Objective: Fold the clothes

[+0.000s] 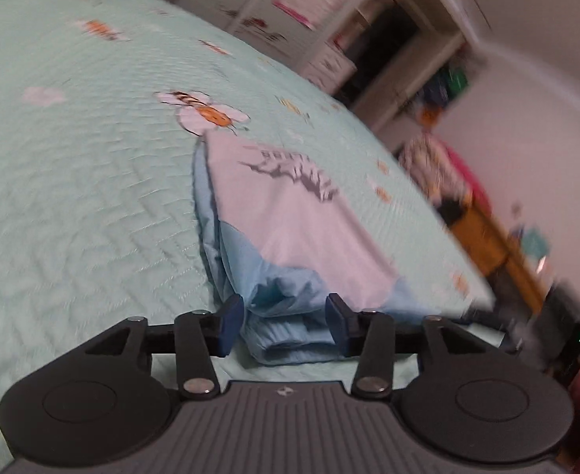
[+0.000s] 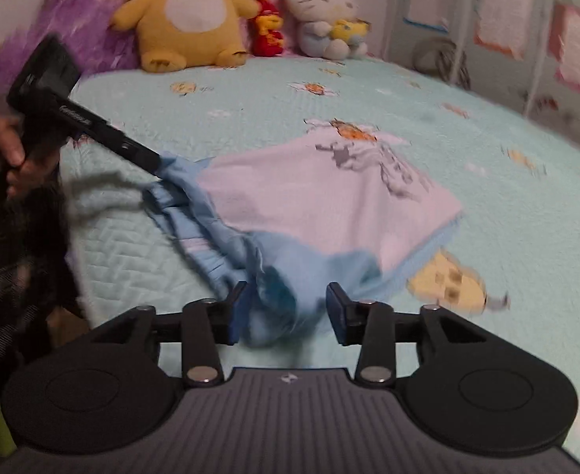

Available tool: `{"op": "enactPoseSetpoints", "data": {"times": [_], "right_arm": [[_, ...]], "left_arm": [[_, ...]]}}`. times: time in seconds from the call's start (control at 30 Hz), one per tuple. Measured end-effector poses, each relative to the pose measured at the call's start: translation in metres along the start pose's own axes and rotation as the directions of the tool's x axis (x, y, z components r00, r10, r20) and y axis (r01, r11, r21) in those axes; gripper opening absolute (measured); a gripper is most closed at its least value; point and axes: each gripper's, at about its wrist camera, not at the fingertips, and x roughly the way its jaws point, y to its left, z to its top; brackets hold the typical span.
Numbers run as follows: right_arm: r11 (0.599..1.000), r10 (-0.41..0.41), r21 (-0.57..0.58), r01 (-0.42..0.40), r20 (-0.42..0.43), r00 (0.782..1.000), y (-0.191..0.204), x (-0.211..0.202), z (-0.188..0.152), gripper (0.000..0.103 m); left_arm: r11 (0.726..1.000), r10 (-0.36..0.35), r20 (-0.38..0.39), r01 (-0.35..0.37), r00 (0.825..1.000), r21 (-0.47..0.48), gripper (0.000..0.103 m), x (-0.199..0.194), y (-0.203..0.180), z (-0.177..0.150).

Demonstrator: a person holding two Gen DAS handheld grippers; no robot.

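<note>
A light blue and white garment [image 2: 329, 197] with a grey print lies partly on the mint quilted bed [image 2: 250, 98]. Its near edge is raised between my two grippers. My right gripper [image 2: 286, 308] has a thick bunch of the blue fabric between its fingers, and a shadow shows under the bunch. In the right wrist view my left gripper [image 2: 153, 164] holds the garment's far left corner above the quilt, with a hand [image 2: 17, 154] on its handle. In the left wrist view the left gripper [image 1: 286, 318] clamps a blue fold of the garment [image 1: 290, 213].
Plush toys sit along the head of the bed: a yellow one [image 2: 187, 12], a small red one [image 2: 268, 27] and a white cat [image 2: 325, 12]. White shelves [image 1: 321, 8] stand beyond the bed's far side. A wooden piece of furniture [image 1: 499, 245] stands past the right edge.
</note>
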Motion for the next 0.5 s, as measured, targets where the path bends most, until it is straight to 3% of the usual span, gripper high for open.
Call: {"op": "enactPoseSetpoints", "data": {"times": [0.07,0.1,0.17,0.23,0.4,0.5], "right_arm": [[0.984,0.040,0.175,-0.041,0.011,0.999,-0.013,-0.012,-0.002,0.047],[0.953,0.053,0.298,-0.060,0.032,0.998,-0.024,-0.017,-0.005,0.047],[0.831,0.103,0.540,-0.135,0.088,0.991,-0.044,-0.018,-0.013,0.047],[0.702,0.105,0.697,-0.143,0.097,0.990,-0.052,-0.013,-0.020,0.047],[0.490,0.141,0.857,-0.160,0.103,0.985,-0.055,0.005,-0.028,0.048],[0.406,0.147,0.894,-0.190,0.141,0.979,-0.057,0.006,-0.029,0.048]], "left_arm": [[0.997,0.001,0.001,-0.001,1.000,-0.075,0.056,0.001,0.000,0.002],[0.994,0.001,0.002,-0.001,1.000,-0.112,0.057,0.001,0.000,0.002],[0.983,0.002,0.003,-0.001,1.000,-0.186,0.057,0.001,0.000,0.004],[0.966,0.003,0.005,-0.001,1.000,-0.259,0.057,0.002,0.000,0.005],[0.901,0.005,0.007,-0.002,1.000,-0.435,0.057,0.003,0.000,0.009],[0.882,-0.005,-0.003,0.003,1.000,-0.471,0.057,0.006,-0.001,0.014]]}}
